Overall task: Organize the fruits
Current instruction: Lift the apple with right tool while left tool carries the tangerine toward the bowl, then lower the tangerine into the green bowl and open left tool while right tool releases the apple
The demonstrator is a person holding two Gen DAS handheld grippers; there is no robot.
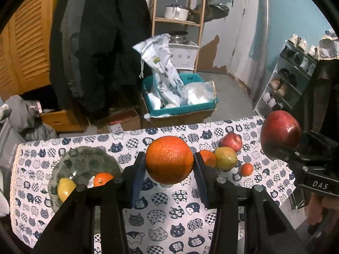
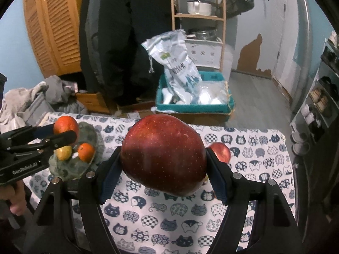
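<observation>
We have the orange point(image 1: 169, 159) pinched between the pads of the left gripper point(image 1: 169, 169), lifted clear of the cat-print cloth point(image 1: 180, 211) and just right of the glass plate point(image 1: 82, 163). The right gripper point(image 2: 164, 169) is clamped wide around a big red apple point(image 2: 164, 154), also held in the air, farther right of the plate. The plate already holds a yellow fruit point(image 1: 65, 188) and a small mandarin point(image 1: 102, 178). We should carry the orange over the plate's free far side, lower until it rests, then let go so it doesn't roll. The loose fruits point(image 1: 225, 158) right of the plate wait their turn.
</observation>
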